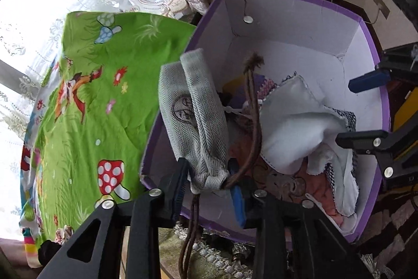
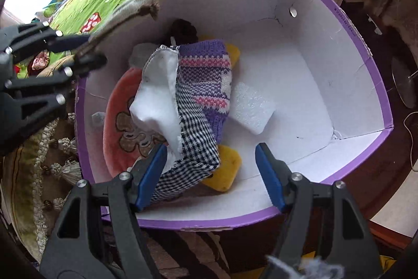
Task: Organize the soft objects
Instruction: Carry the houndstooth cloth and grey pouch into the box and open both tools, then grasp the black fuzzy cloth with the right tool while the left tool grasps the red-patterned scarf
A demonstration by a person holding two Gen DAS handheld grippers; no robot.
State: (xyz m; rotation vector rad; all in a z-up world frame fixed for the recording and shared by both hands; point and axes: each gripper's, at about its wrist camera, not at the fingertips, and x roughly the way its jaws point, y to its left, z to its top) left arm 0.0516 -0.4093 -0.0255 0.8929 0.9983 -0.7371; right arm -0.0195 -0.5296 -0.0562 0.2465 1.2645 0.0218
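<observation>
Left gripper (image 1: 209, 184) is clamped on the gathered neck of a grey drawstring pouch (image 1: 193, 111), its brown cord (image 1: 252, 119) trailing both up over the box and down below the fingers. The pouch sticks up and away from the fingers, long axis roughly along them, and hangs over the near-left rim of the purple box (image 1: 376, 69), so the drop spot is just fwd and right of it, inside the box. Right gripper (image 2: 211, 171) is spread wide w/ nothing held, low over the box's near wall; its left pad looks to brush the checked cloth (image 2: 193, 127), though that could be overlap only. Also in the box: knitted purple piece (image 2: 209, 75), yellow sponge (image 2: 224, 169), white foam block (image 2: 250, 109), pink towel (image 2: 117, 111). Left gripper is the one nearer the pouch
</observation>
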